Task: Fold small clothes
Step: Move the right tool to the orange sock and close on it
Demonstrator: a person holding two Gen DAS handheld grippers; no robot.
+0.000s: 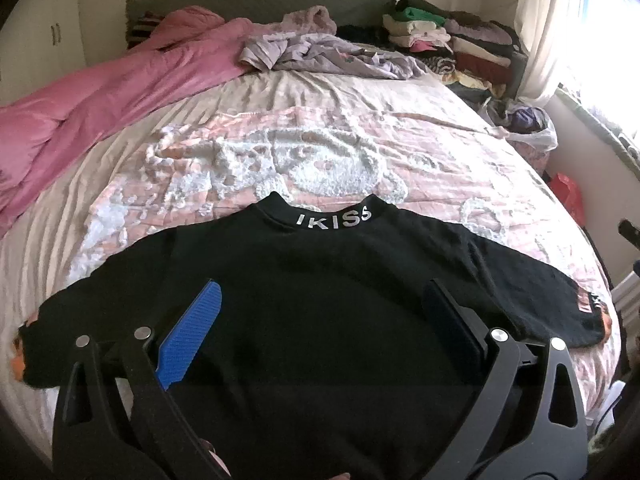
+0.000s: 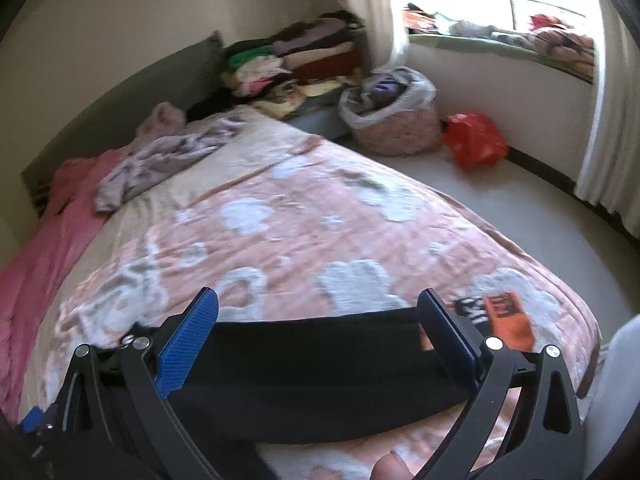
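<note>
Black sweater (image 1: 320,280) flat on bed, lilac garment (image 1: 328,52), clothes stack (image 1: 452,40) beyond

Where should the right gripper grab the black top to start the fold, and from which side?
The black top lies flat on the bed, sleeves spread, collar away from the person. Probably best to pinch the right sleeve near its orange-patched cuff, coming from the outer bed edge with one finger slid under the hem. The right gripper is open over that sleeve already.
</note>
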